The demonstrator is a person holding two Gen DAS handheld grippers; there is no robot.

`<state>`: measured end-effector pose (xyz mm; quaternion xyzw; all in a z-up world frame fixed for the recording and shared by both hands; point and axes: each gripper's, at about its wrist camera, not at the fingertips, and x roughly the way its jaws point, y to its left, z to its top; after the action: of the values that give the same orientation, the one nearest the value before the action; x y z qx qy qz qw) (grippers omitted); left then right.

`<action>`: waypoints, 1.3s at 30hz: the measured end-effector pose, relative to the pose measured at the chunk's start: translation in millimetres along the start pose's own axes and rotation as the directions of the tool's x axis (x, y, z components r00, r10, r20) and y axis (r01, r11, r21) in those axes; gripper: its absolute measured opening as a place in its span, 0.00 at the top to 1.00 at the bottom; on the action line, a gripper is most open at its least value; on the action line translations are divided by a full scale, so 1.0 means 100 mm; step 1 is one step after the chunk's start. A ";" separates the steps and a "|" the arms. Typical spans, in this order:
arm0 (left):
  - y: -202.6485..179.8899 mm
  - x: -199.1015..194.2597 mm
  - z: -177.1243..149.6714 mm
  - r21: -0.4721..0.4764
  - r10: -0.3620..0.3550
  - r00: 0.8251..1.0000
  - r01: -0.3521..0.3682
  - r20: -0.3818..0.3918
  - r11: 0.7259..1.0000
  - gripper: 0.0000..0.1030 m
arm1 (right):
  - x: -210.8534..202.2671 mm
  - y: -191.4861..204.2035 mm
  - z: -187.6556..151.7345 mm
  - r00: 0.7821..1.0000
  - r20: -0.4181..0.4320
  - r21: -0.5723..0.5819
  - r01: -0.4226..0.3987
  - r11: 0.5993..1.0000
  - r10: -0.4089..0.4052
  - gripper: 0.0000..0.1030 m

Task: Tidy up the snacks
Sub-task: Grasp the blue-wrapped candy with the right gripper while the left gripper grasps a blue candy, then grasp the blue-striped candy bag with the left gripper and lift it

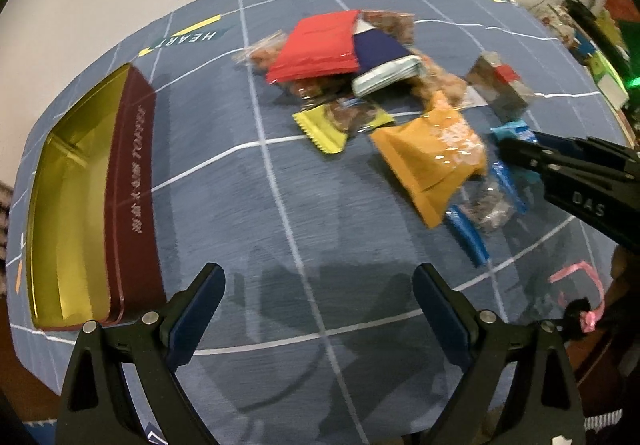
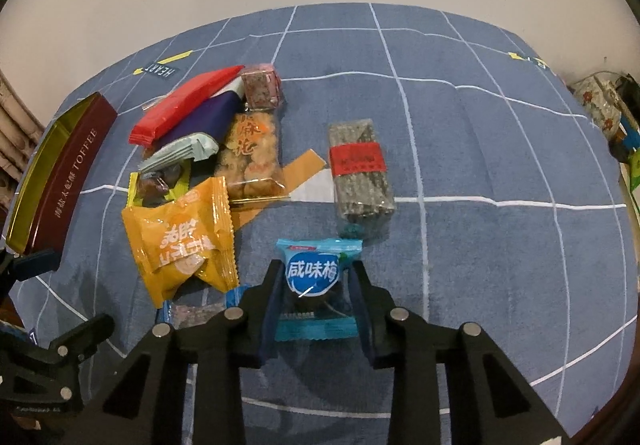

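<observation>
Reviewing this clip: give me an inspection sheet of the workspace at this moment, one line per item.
Surface: blue grid-patterned cloth, flat.
Job's things: open toffee tin, empty inside as far as visible; snack pile beside it with red packet, orange packet and dark bar with red band lying apart.
Clutter: pink ribbon at cloth edge.
Grippers: right gripper closed on light-blue snack packet; left gripper open, empty.
Cables: nothing seen.
Surroundings: plain wall; assorted items at far right, unclear.

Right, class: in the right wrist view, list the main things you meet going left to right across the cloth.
Toffee tin → orange packet → blue packet in the right claw → dark bar.
</observation>
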<state>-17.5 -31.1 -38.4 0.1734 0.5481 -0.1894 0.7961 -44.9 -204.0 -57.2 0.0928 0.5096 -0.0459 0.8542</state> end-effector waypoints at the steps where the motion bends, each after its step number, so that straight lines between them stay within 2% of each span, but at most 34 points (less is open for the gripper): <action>1: -0.02 -0.01 0.00 0.008 -0.005 1.000 0.005 0.004 1.000 0.09 | -0.01 -0.01 0.00 1.000 0.004 -0.004 0.008 1.000 -0.008 0.69; 7: -0.17 -0.03 0.02 0.069 -0.039 0.999 0.038 0.010 0.997 0.10 | -0.07 -0.09 -0.04 1.000 -0.008 -0.001 0.025 1.000 -0.025 0.73; 12: -0.33 -0.03 0.03 0.132 -0.061 0.998 0.061 0.002 0.989 0.20 | -0.14 -0.21 -0.11 0.998 -0.026 0.002 0.049 0.999 -0.049 0.73; 14: -0.38 -0.05 0.03 0.148 -0.109 0.994 0.108 -0.002 0.983 0.25 | -0.20 -0.25 -0.14 0.998 -0.023 -0.002 0.056 0.998 -0.056 0.73; 18: -0.45 -0.05 0.09 0.165 -0.198 0.980 0.197 -0.013 0.966 0.27 | -0.29 -0.30 -0.17 0.998 -0.016 -0.008 0.063 0.998 -0.064 0.73; 22: -0.54 0.00 0.16 0.169 -0.242 0.969 0.248 -0.054 0.954 0.35 | -0.38 -0.36 -0.20 0.998 0.003 0.006 0.068 0.998 -0.068 0.73; 32: -0.78 0.08 0.27 0.239 -0.247 0.962 0.268 -0.114 0.933 0.45 | -0.46 -0.41 -0.20 0.995 0.048 0.017 0.083 0.996 -0.084 0.73; 39: -0.90 0.13 0.32 0.278 -0.219 0.967 0.247 -0.129 0.928 0.58 | -0.48 -0.44 -0.20 0.996 0.050 0.028 0.077 0.997 -0.078 0.73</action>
<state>-31.6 -126.5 -46.3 0.2316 0.5682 -0.3528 0.7064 -92.3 -243.5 -29.5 0.0829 0.4901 -0.0881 0.8632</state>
